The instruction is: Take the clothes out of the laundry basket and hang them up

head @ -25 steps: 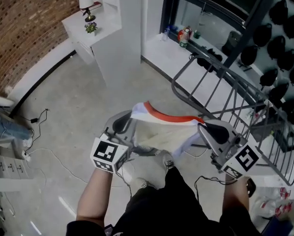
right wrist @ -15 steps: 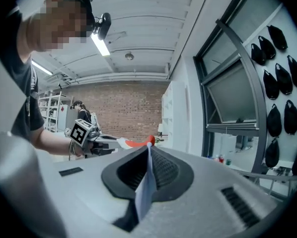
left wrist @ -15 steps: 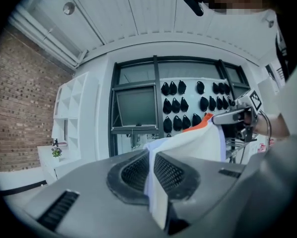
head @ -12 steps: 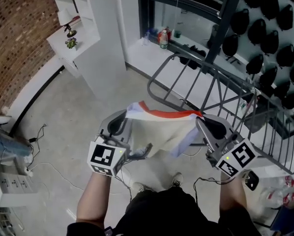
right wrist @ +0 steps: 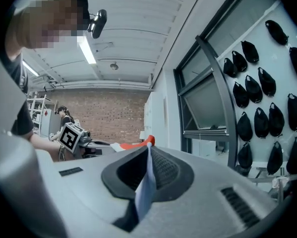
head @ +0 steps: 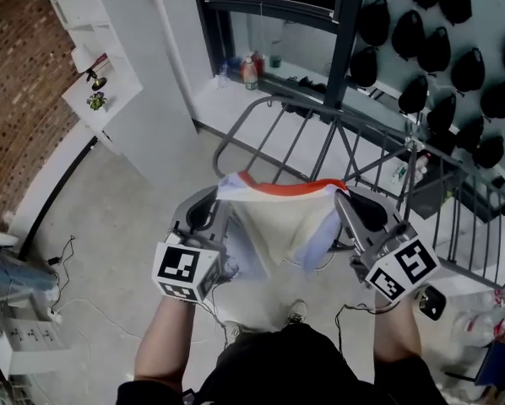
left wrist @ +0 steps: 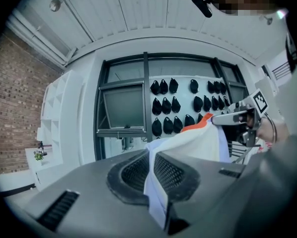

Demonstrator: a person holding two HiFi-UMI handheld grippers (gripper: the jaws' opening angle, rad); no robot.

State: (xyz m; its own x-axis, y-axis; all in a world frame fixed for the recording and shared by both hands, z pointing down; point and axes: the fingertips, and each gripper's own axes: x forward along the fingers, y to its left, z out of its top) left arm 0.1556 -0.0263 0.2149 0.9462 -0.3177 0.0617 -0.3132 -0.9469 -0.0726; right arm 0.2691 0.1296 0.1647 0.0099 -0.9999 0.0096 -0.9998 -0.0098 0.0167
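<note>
Grey floor [head: 109, 192] and brick wall [head: 16, 99] lay below. Left claw [head: 221, 197] was clamped tight on one top corner of the garment [head: 278, 226], and right claw [head: 342, 196] was pinched on the other, with fabric showing between both pairs of jaws. Held level and apart, they stretched the orange-edged cloth wide, probably so it could drape over the metal drying rack [head: 337, 146] just ahead. No laundry basket was in view.
</note>
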